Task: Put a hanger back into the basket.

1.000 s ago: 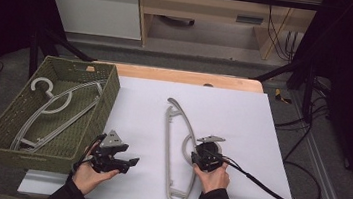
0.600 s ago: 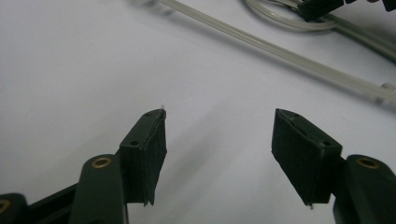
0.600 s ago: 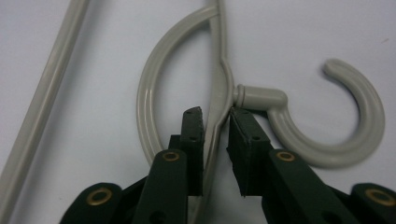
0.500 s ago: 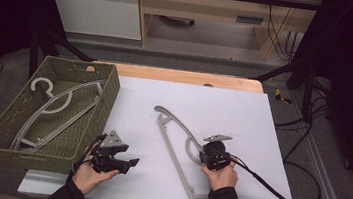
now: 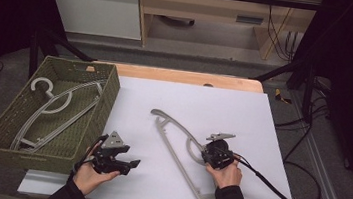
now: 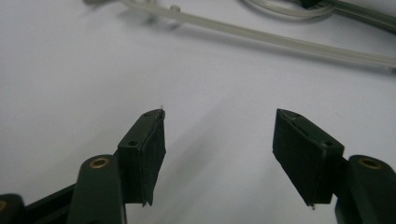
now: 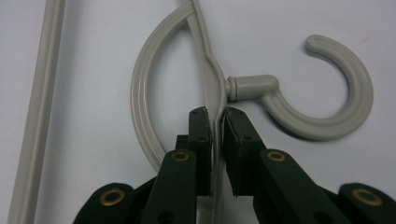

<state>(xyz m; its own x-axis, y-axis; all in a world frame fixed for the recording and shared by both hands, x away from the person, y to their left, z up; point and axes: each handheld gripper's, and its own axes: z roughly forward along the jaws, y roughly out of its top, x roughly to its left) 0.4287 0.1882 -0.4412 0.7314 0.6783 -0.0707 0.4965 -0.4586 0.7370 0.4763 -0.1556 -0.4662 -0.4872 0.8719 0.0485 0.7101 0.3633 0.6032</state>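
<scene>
The grey hanger [image 5: 179, 147] now lies more slanted across the white table [image 5: 243, 112] than a moment ago. The right gripper [image 5: 211, 156] clamps its top bar beside the hook; the left gripper [image 5: 129, 163] rests parted, empty.

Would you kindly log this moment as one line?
right gripper: shut on hanger | left gripper: open, idle | basket: holds hangers
</scene>
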